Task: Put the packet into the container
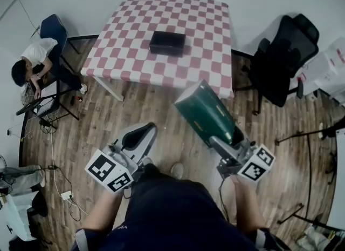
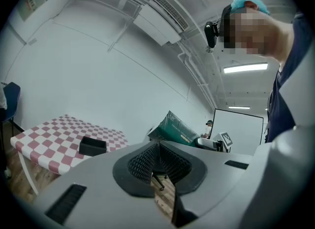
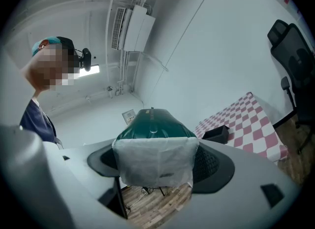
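1. Green and glossy, the packet (image 1: pixel 206 109) is clamped by its pale sealed end (image 3: pixel 155 166) in my right gripper (image 1: pixel 220 139). It juts out ahead of the jaws, above the wooden floor and short of the table.
2. My left gripper (image 1: pixel 141 135) is clenched on nothing: its ribbed pads (image 2: pixel 142 163) meet with no gap. It hangs left of the packet, apart from it.
3. The black container (image 1: pixel 167 42) sits open-topped near the middle of the red-and-white checked table (image 1: pixel 202 20), well apart from the packet on the far side.
4. I judge the step in hand to be the carry: the packet is secured but not yet over the table.
5. The next move calls for taking the right gripper forward and a little left until the packet hangs over the container's opening, then lowering it and letting go. The packet looks long against the container, so it may need to go in tilted.
6. A black office chair (image 1: pixel 283 55) stands right of the table, off that path.
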### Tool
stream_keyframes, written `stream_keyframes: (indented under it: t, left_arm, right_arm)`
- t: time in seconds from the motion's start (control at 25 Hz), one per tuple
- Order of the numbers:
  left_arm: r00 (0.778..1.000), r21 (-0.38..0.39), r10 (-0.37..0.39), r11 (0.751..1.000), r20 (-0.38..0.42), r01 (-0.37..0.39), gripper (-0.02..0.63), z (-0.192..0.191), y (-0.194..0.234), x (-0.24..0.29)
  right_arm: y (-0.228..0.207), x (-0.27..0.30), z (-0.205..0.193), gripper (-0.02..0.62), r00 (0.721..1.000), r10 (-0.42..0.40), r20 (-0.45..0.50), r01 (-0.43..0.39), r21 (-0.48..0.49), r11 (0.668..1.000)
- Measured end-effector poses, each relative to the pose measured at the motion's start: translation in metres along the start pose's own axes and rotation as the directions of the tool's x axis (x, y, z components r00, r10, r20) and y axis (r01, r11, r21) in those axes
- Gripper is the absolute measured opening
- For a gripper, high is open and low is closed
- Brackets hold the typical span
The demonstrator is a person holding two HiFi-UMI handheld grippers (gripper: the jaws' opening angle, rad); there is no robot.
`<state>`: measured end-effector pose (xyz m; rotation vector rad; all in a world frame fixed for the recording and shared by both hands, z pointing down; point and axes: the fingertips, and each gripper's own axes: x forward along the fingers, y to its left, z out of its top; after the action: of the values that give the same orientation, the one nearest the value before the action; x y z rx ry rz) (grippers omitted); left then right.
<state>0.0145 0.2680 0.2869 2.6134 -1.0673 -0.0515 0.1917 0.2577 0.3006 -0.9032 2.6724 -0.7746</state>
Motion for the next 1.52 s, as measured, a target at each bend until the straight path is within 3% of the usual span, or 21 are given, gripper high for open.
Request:
stream_keyframes:
  t: [0.32,0.56,0.8,1.24,1.52]
  left_arm:
    - [1.0,0.012,0.016,1.0,0.0,-0.016,0.044,0.002,0.008,0.019]
    - [1.0,0.0,0.012,1.0,0.003,-0.012,0.044,0.001,0.037,0.037]
    - [1.0,-0.031,0.002,1.0,0.001,-0.002,0.043,0.007,0.1,0.065]
    - [0.997,-0.068,-0.052,0.997,-0.065,0.047,0.043,0.032,0.254,0.119]
    - [0.99,-0.075,-0.108,0.992,-0.09,0.101,0.043,0.048,0.317,0.142]
  right_arm:
    - [-0.028,-0.001,0.0,0.413,1.0,-0.004,-0.02,0.004,0.024,1.0]
    - [-0.051,0.028,0.006,0.413,1.0,-0.006,-0.029,0.007,0.023,1.0]
    - [-0.085,0.084,0.015,0.413,0.999,-0.033,-0.041,0.033,0.009,0.999]
    - [-0.162,0.211,0.038,0.413,0.987,-0.15,-0.066,0.15,-0.005,0.989]
    - [-0.192,0.269,0.051,0.413,0.974,-0.205,-0.095,0.199,-0.062,0.978]
